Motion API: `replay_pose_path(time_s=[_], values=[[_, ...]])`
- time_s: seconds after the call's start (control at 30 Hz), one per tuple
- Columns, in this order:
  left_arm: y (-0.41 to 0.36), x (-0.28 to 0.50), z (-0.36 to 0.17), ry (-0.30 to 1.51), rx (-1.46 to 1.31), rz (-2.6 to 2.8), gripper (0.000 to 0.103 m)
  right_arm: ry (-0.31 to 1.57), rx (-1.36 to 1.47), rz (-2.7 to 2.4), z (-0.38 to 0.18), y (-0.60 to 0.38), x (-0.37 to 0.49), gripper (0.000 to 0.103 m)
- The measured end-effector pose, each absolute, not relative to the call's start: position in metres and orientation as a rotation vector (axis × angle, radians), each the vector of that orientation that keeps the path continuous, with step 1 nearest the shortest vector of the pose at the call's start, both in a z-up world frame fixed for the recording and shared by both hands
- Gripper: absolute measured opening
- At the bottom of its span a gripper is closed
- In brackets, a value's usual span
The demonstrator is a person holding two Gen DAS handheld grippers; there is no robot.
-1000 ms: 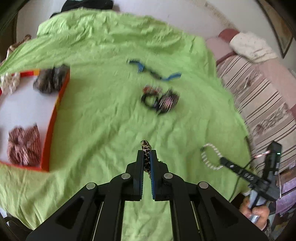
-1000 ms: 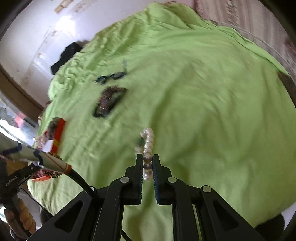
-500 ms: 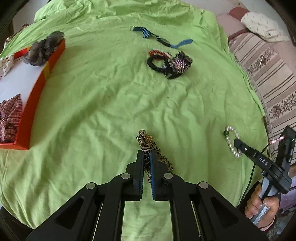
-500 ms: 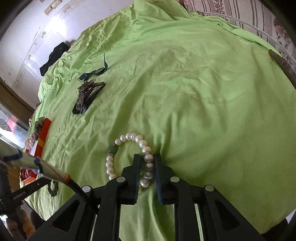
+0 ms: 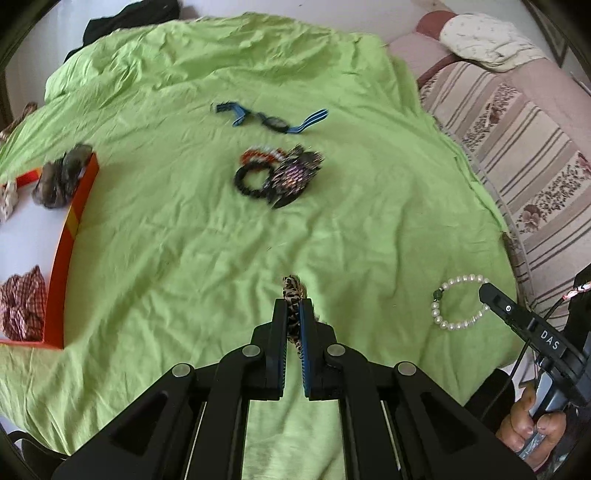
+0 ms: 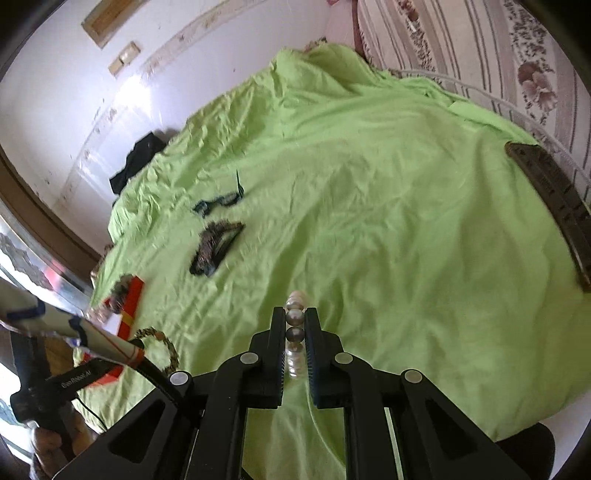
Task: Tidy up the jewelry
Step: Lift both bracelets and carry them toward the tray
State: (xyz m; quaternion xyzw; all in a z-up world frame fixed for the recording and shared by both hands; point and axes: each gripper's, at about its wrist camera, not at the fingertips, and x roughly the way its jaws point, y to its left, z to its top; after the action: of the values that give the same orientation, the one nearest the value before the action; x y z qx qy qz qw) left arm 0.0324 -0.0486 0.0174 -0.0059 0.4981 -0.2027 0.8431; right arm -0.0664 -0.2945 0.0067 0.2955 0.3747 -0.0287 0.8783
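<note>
My left gripper (image 5: 293,308) is shut on a leopard-print bracelet (image 5: 293,291) and holds it above the green sheet (image 5: 184,229). My right gripper (image 6: 294,317) is shut on a white pearl bracelet (image 6: 295,314), which also shows hanging from the right gripper in the left wrist view (image 5: 458,302). A pile of black, red and beaded bracelets (image 5: 279,173) lies mid-sheet, with a blue strap item (image 5: 269,118) beyond it. A red-edged white tray (image 5: 75,214) at the left holds scrunchies (image 5: 22,304).
A striped, flowered sofa or mattress (image 5: 517,122) runs along the right of the sheet. A dark curved object (image 6: 554,206) lies at the sheet's right edge in the right wrist view. Black cloth (image 5: 129,14) lies at the far end by the wall.
Both grippers have lifted their bracelets off the sheet again after dipping low half a second ago. The pearl bracelet now hangs edge-on in the right jaws.
</note>
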Motion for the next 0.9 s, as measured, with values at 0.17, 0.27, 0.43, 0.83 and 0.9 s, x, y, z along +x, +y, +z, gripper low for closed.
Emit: replay_pose_path(time_s=[0.17,0.27,0.43,0.83,0.9], values=[[-0.042,0.029,0.032,1.013,-0.034,-0.447,0.006,0.750,0.584,-0.075,0.026,-0.289,-0.072,0.011],[-0.032,0.029,0.038,0.996,-0.055,-0.442,0.006,0.745,0.575,-0.079,0.035,-0.284,-0.073,0.011],[-0.002,0.028,0.047,0.959,-0.113,-0.419,0.006,0.743,0.547,-0.070,0.048,-0.268,-0.073,0.011],[0.088,0.023,0.049,0.898,-0.249,-0.330,0.006,0.756,0.416,-0.017,0.075,-0.203,-0.059,0.011],[0.106,0.022,0.048,0.890,-0.269,-0.309,0.006,0.756,0.393,-0.008,0.079,-0.193,-0.056,0.011]])
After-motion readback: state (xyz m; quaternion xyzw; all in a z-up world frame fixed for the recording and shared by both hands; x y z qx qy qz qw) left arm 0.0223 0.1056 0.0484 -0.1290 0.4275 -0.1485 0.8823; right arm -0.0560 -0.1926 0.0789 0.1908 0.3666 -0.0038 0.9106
